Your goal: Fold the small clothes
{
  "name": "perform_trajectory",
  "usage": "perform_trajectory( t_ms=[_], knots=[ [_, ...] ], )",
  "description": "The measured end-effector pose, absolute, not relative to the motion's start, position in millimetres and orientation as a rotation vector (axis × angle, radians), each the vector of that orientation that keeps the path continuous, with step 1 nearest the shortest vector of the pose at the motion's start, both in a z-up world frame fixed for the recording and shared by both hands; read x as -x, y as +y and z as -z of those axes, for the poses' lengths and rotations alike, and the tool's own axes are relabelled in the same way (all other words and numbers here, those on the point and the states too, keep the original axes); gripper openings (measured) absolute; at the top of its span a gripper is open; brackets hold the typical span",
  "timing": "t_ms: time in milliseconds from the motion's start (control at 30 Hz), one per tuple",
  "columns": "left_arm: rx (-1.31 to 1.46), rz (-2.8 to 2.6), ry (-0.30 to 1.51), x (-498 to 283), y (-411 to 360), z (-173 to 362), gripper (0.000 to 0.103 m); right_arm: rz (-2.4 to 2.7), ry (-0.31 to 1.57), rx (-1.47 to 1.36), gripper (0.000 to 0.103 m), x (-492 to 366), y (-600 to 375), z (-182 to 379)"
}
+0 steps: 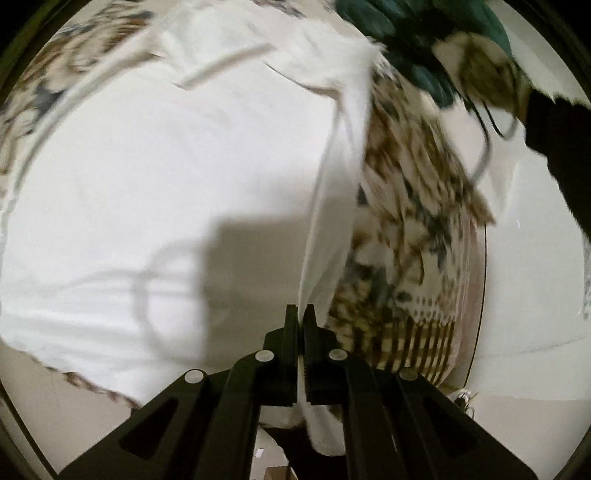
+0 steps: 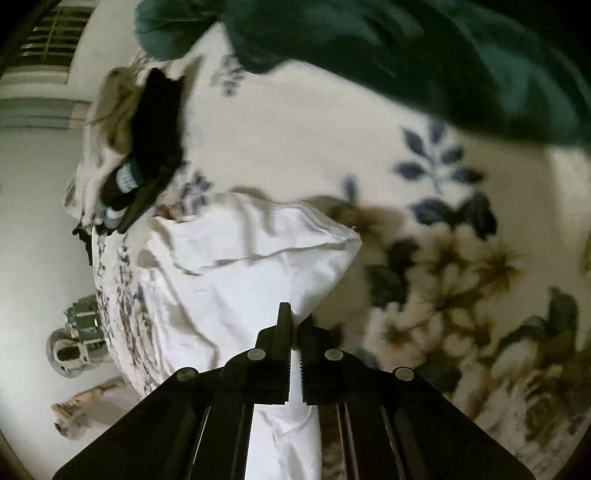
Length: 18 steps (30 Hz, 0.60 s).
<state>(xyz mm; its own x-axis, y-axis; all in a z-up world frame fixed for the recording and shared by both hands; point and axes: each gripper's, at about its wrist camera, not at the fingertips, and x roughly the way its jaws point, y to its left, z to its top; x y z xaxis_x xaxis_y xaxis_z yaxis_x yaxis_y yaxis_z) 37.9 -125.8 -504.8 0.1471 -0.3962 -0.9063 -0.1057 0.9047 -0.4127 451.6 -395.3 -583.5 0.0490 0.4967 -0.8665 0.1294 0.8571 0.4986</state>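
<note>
A white garment [image 1: 155, 177] fills most of the left wrist view, spread over a floral bedspread [image 1: 410, 206]. My left gripper [image 1: 301, 314] is shut on an edge of it, and the cloth runs up taut from the jaws. In the right wrist view the same white garment [image 2: 236, 258] lies bunched on the floral bedspread [image 2: 443, 258]. My right gripper [image 2: 295, 321] is shut on another edge of it, with white cloth showing between the jaws.
A dark teal garment [image 2: 424, 55] lies at the far side of the bed, also in the left wrist view [image 1: 413, 33]. A pile of dark and pale clothes [image 2: 147, 140] sits near the bed's left edge. Shoes [image 2: 74, 347] stand on the floor beyond that edge.
</note>
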Motion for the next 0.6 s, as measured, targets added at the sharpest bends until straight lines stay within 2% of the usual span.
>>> perform_trajectory(
  t_ms=[133, 267, 600],
  knots=[
    [0.469, 0.134, 1.370, -35, -62, 488, 0.000, -0.339, 1.501, -0.431, 0.003, -462, -346, 544],
    [0.516, 0.051, 1.354, -31, 0, 489, 0.000, -0.375, 1.509, -0.319, 0.003, -471, -266, 530],
    [0.620, -0.101, 1.312, -27, 118, 518, 0.000, -0.345, 1.527, -0.081, 0.003, -499, -69, 566]
  ],
)
